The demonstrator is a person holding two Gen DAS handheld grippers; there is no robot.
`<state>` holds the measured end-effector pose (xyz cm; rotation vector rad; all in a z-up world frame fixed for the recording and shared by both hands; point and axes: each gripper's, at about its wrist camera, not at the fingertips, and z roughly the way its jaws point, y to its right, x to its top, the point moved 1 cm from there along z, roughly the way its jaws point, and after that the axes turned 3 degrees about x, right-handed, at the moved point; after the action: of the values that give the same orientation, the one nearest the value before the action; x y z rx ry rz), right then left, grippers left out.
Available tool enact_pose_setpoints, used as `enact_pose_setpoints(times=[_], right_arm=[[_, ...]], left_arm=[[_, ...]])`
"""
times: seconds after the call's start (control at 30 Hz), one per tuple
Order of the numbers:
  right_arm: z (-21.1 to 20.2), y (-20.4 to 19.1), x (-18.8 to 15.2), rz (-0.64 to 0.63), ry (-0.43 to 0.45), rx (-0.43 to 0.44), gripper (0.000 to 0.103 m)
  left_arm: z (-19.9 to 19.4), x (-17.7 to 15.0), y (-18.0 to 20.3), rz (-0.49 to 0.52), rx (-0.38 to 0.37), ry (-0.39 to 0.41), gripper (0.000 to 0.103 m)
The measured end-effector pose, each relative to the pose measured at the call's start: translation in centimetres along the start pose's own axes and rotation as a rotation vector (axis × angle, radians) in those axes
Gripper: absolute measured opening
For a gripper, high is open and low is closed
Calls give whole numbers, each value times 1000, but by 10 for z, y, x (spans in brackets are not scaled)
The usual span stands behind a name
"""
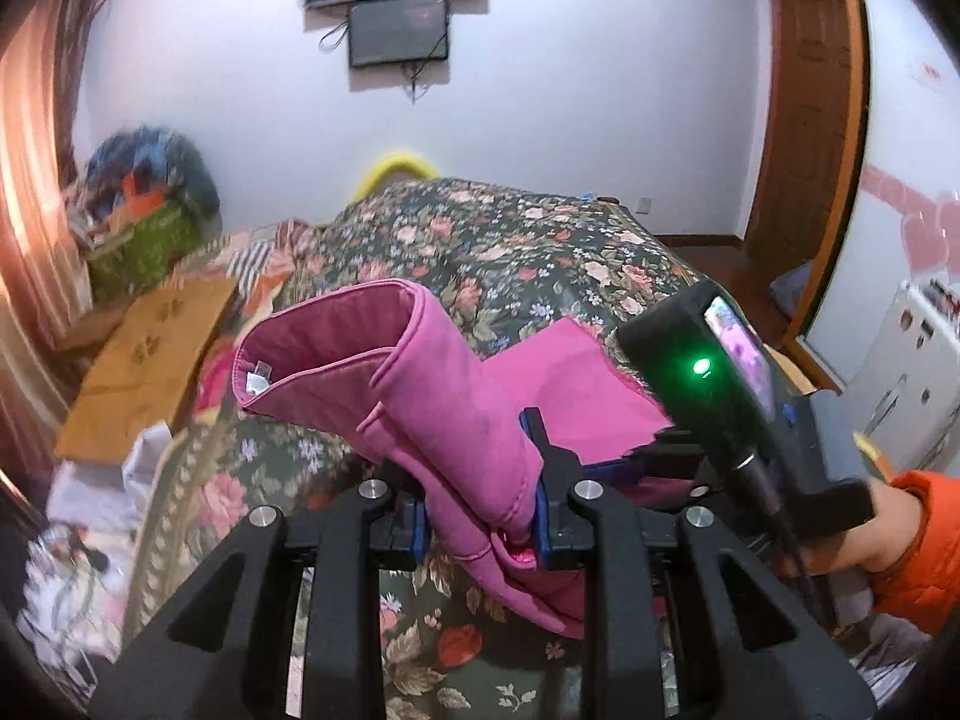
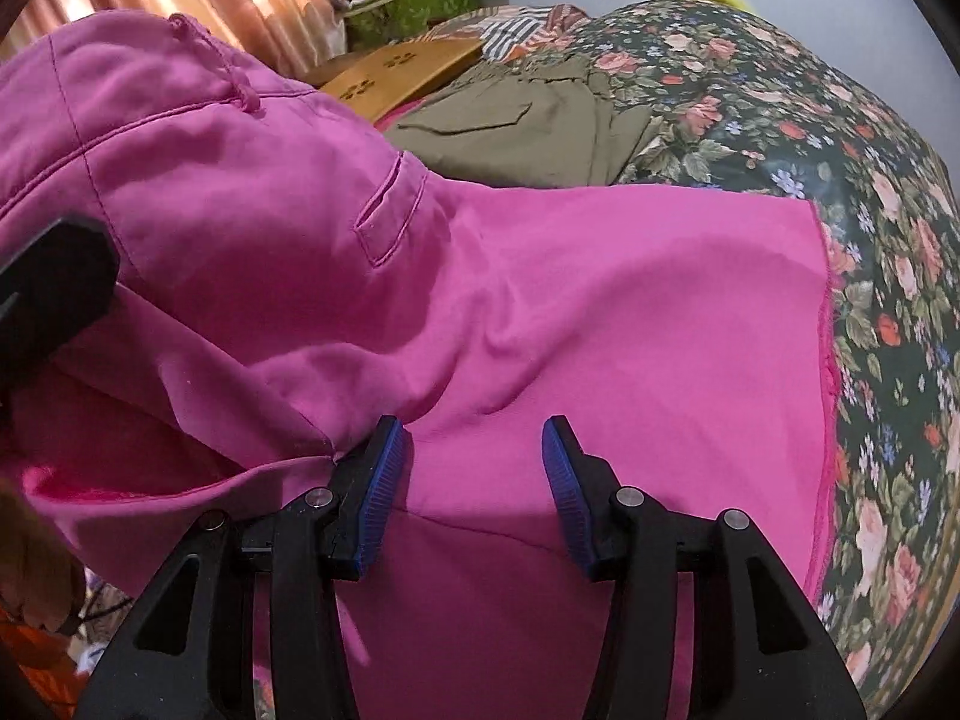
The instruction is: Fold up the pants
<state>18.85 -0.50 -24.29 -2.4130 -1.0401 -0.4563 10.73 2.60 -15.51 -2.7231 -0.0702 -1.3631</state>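
On floral bed (image 2: pixel 780 90) — left gripper (image 1: pixel 480 516) pinches pink pants (image 2: pixel 540 300) waistband | right gripper (image 2: pixel 474 480) parted, empty

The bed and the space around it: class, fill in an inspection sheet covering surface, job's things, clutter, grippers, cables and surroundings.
Surface: bed with a flowered cover, rumpled.
Job's things: pink pants, partly flat on the bed; the waistband end is lifted.
Clutter: olive-green garment beyond the pants; flat cardboard; a pile of bags and boxes in the corner.
Grippers: left gripper shut on a fold of the pants; right gripper open above the flat cloth, nothing between its pads.
Cables: wires hang under the wall screen; a lead runs from the right gripper's camera.
Surroundings: curtain, wooden door frame, white wall.
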Motion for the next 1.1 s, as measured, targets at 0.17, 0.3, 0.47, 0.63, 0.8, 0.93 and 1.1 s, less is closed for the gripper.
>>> enact_pose_setpoints(times=[0.17, 0.3, 0.47, 0.63, 0.8, 0.93, 1.1], right_arm=[[-34, 12, -18, 86, 80, 4, 45], [-66, 28, -44, 128, 138, -66, 45], [-65, 43, -65, 150, 118, -99, 45], [-64, 38, -70, 143, 155, -96, 50], [-71, 38, -75, 130, 168, -85, 49], [-89, 47, -81, 166, 216, -64, 49], [-102, 61, -91, 186, 229, -104, 49]], left_arm=[[-2, 5, 11, 54, -7, 5, 25], [-1, 8, 22, 78, -13, 2, 25], [1, 12, 38, 102, -35, -3, 25], [7, 19, 56, 117, -70, -14, 25], [16, 25, 70, 122, -98, -49, 25], [22, 29, 78, 122, -122, -71, 25], [32, 30, 93, 139, -144, -104, 25]])
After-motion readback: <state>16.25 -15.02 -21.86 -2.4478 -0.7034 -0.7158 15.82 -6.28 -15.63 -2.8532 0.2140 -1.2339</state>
